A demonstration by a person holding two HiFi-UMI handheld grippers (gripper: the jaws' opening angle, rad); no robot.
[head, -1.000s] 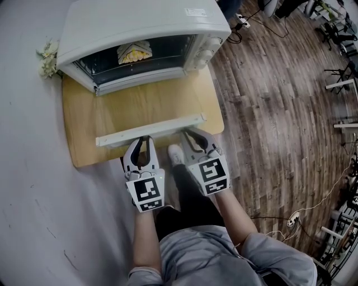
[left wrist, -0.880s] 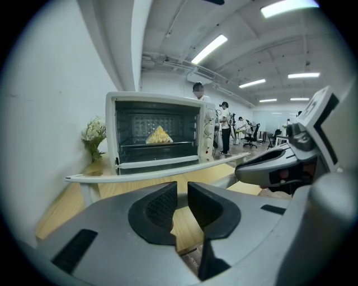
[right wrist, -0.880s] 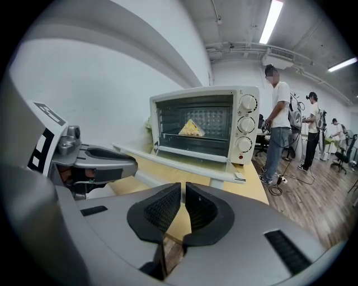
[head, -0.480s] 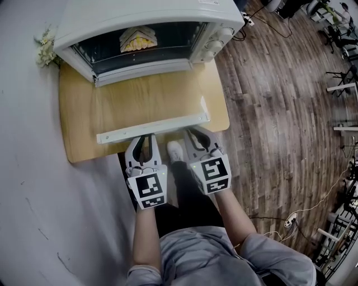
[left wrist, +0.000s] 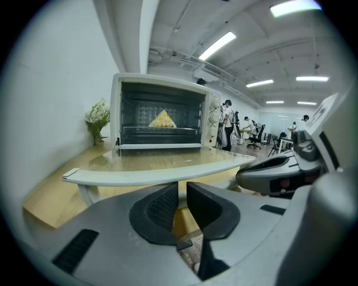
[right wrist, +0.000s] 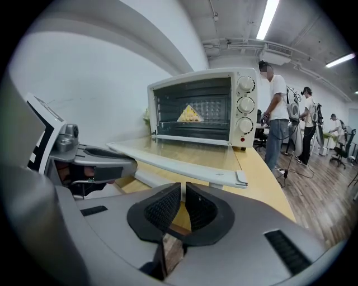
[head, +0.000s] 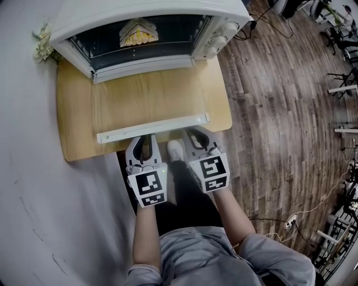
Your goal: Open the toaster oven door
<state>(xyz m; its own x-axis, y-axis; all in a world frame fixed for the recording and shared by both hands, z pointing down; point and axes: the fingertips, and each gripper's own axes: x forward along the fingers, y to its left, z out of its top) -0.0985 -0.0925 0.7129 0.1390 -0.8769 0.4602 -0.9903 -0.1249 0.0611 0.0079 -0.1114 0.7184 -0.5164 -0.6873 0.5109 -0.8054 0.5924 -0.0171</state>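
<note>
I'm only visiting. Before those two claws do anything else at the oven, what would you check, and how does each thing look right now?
1. Door fully open: ok, it lies flat above the table.
2. Left gripper empty: ok. Its jaws have just been closing to a narrow gap, with nothing between them.
3. Right gripper empty: ok, narrow gap, nothing held.
4. Grippers clear of the handle: cannot tell; both tips sit right at its edge.
5. Food in place inside the oven: ok.
</note>
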